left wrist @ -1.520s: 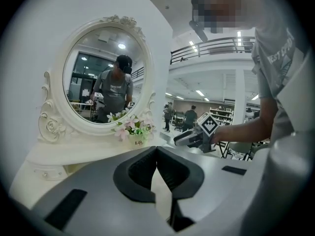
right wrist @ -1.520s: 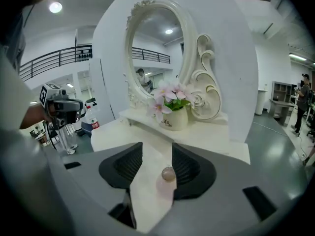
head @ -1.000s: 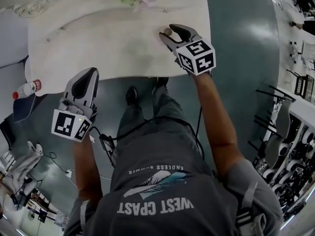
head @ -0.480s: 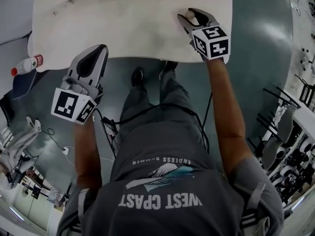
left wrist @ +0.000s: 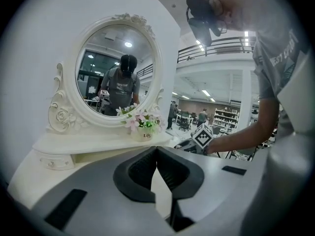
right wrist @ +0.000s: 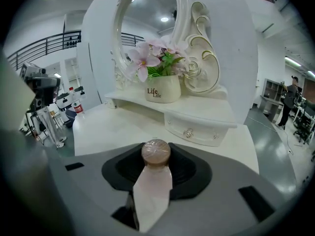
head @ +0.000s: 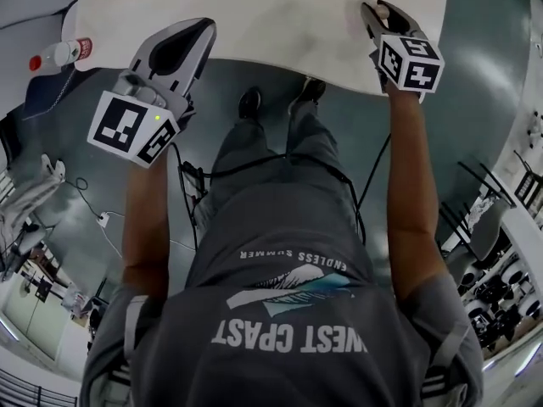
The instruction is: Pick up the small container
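The right gripper is being pointed down at the front right part of the white table top. Its jaws have just been closing, and the small container is being taken between them, the dark ribbed pads seemingly being pressed against its two sides. The container is being borne upright by the table top, just in front of the little drawer, and is judged not yet lifted. The left gripper is being held off the table's near edge, its jaws being pressed together at the tips with nothing between them.

The container is being judged light and stiff: a squat round jar whose tan, domed lid shows a glossy, slightly crinkled skin, perhaps a film wrap. Such a surface is being reckoned slippery, and the curved wall is offering only narrow contact; hold is therefore best being taken across the widest part of the body rather than on the lid alone. Whether the lid is fastened cannot be told, the body being hidden by the jaws.

Further out, the table top is being seen as smooth and matt. The drawer front is being set off by a small metal knob; a white glazed pot of pink flowers is being carried on the shelf above. An oval mirror is being framed by carved white scrolls.
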Action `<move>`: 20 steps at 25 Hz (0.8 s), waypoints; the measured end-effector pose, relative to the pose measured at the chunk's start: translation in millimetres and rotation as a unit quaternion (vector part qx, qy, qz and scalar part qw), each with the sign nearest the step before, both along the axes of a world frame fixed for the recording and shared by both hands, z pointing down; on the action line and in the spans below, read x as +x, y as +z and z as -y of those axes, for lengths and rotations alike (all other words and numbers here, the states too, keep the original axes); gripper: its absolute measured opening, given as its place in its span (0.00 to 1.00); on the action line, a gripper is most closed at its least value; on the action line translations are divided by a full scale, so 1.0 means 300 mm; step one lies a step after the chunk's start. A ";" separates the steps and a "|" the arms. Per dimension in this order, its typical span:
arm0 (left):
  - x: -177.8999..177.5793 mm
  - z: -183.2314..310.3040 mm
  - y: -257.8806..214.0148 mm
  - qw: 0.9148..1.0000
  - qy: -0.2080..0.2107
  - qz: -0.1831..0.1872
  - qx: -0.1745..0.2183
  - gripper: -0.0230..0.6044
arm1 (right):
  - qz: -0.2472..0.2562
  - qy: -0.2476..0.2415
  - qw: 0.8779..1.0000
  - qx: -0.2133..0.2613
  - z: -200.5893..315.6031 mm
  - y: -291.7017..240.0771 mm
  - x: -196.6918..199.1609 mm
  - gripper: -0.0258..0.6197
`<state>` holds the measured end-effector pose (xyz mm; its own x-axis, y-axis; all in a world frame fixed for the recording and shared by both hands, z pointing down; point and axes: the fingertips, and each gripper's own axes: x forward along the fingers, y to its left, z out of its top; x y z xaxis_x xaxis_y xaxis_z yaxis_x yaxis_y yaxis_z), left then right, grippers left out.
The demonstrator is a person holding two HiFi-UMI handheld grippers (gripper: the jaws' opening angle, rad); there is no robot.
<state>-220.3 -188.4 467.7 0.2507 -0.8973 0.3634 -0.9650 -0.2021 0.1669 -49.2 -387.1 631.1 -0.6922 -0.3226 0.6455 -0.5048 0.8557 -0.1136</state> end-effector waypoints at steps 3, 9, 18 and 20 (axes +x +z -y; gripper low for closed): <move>-0.020 -0.004 -0.017 1.000 0.001 0.001 0.007 0.06 | 0.002 0.006 1.000 0.006 -0.007 -0.032 0.002 0.28; -0.060 -0.016 -0.056 1.000 0.009 0.005 0.024 0.06 | 0.015 0.016 0.999 0.026 -0.025 -0.133 -0.014 0.28; -0.104 0.000 -0.120 0.999 0.023 0.012 0.046 0.06 | 0.034 0.011 0.997 0.063 -0.035 -0.323 -0.054 0.28; -0.109 0.001 -0.132 0.998 0.027 0.012 0.049 0.06 | 0.037 0.009 0.997 0.070 -0.045 -0.364 -0.064 0.28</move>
